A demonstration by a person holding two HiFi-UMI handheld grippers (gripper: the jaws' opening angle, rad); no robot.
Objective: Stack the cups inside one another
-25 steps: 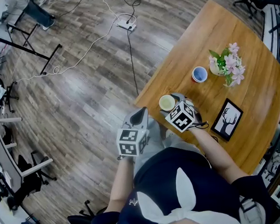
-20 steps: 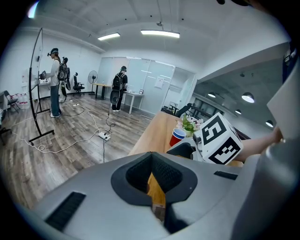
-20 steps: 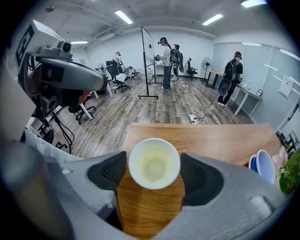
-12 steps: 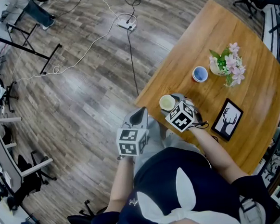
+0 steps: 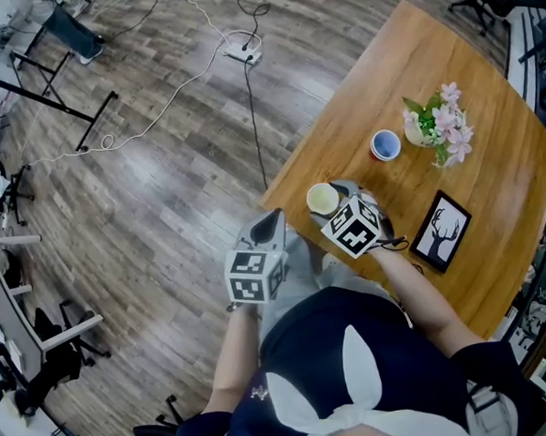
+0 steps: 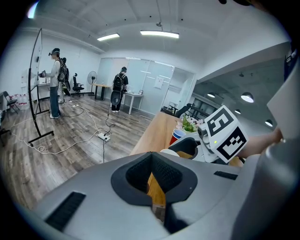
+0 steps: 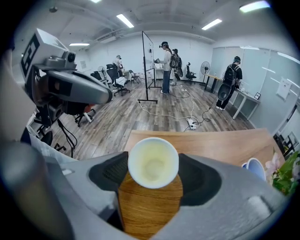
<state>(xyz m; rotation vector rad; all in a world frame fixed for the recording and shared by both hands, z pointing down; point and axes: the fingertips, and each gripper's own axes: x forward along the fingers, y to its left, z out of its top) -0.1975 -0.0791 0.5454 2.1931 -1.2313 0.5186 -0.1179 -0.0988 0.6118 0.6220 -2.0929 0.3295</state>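
A white cup (image 5: 324,198) stands near the wooden table's (image 5: 496,176) near-left edge. My right gripper (image 5: 335,198) has its jaws on either side of it. In the right gripper view the white cup (image 7: 153,161) fills the gap of the right gripper (image 7: 153,169); its jaws have just been closing and the pads meet the cup's sides. A red cup with a blue inside (image 5: 386,144) stands further back, also seen as the red cup (image 6: 176,136). My left gripper (image 5: 272,224) hangs off the table's edge, shut and holding nothing.
A vase of pink flowers (image 5: 440,126) stands behind the red cup. A black picture frame (image 5: 441,231) lies right of my right hand. On the wood floor lie a cable and a power strip (image 5: 244,47). Several people (image 7: 167,65) stand far off by a whiteboard and desks.
Neither hand nor any cup has visibly moved; only the head view has shifted a little.
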